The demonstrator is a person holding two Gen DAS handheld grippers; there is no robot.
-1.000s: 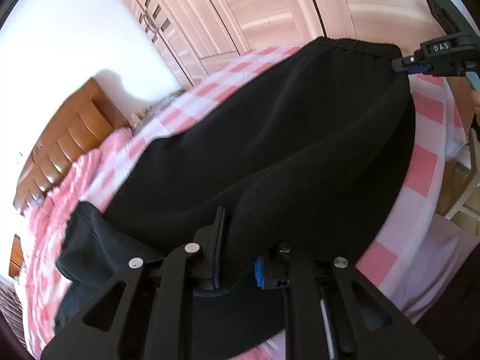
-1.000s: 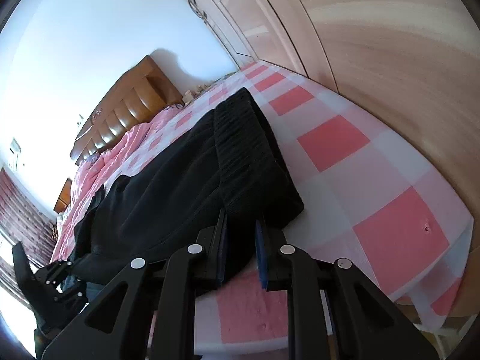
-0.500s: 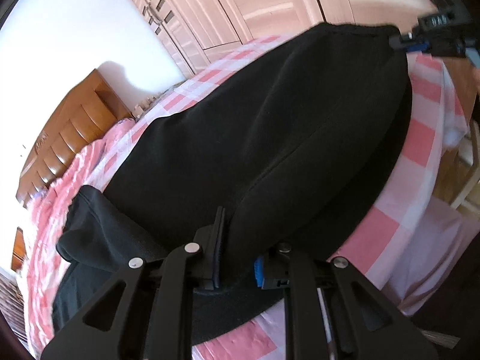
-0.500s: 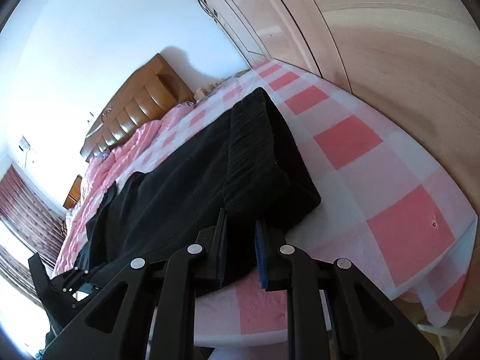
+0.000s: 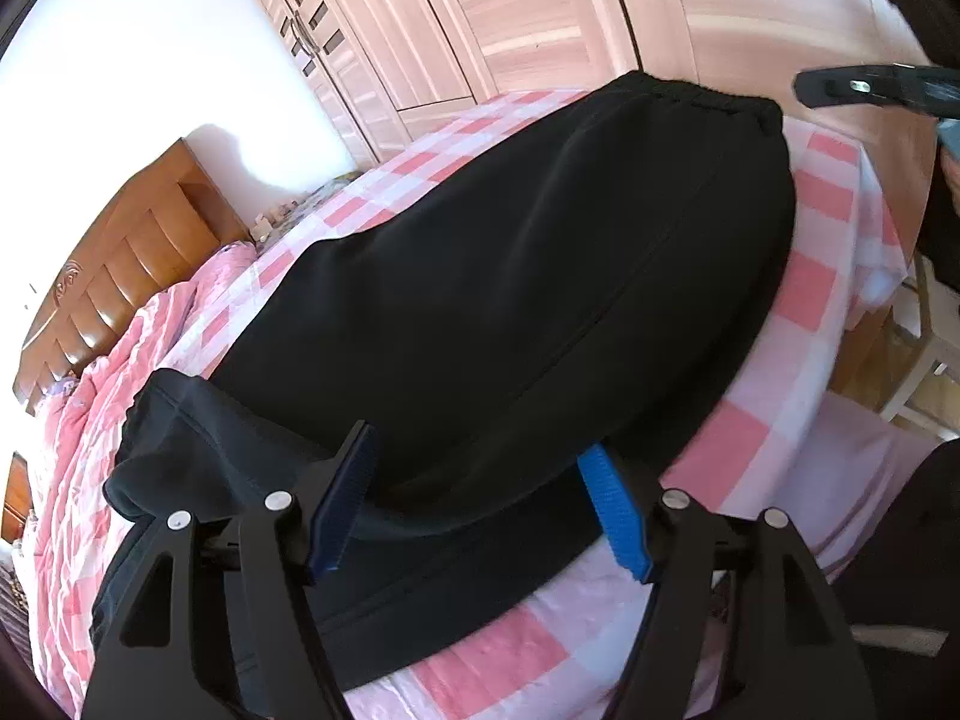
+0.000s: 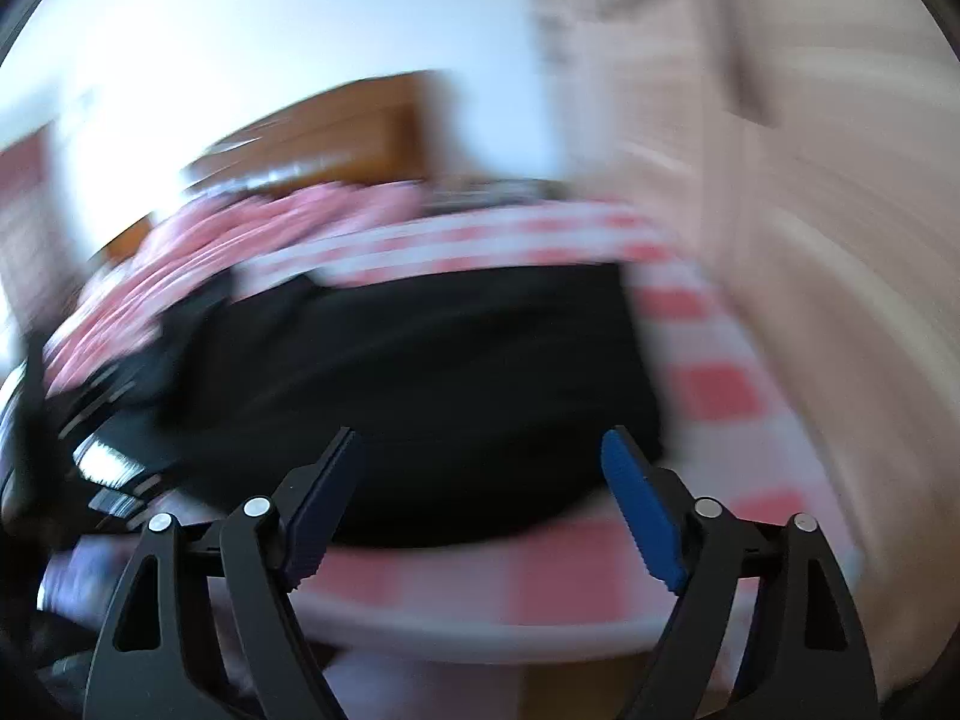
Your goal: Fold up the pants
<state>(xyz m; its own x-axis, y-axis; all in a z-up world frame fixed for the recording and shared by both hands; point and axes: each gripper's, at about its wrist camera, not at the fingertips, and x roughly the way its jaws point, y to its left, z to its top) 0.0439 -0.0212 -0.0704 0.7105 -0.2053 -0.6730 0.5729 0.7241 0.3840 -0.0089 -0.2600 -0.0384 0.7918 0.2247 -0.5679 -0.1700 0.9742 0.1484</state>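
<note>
Pink and white checked sheets cover the big bed (image 5: 816,294), and this bed is the landmark for everything else. Behind the bed stands a brown wooden headboard (image 5: 114,276) against a white wall. Tall pale wooden wardrobe doors (image 5: 510,18) stand along the far side of the bed.

On top of the bed lie the black soft pants (image 5: 510,276). They are spread long and flat, and they reach close to the near edge of the bed. Their stretchy waistband (image 5: 714,97) lies at the end of the bed away from the headboard. A bunched black part of the pants (image 5: 180,444) sits at the end nearer the headboard.

The left gripper (image 5: 480,510) hangs over the near edge of the bed. Its jaws are opening, and its blue pads (image 5: 618,516) stand apart. The edge of the pants lies between them, but the pads do not press on it.

The right gripper (image 6: 480,504) is at the waistband end of the bed. Its picture is very blurry. Its jaws are opening too, with the pants just past the tips and nothing pinched. From the left wrist view, this gripper (image 5: 870,87) is up above the waistband corner, clear of the cloth.
</note>
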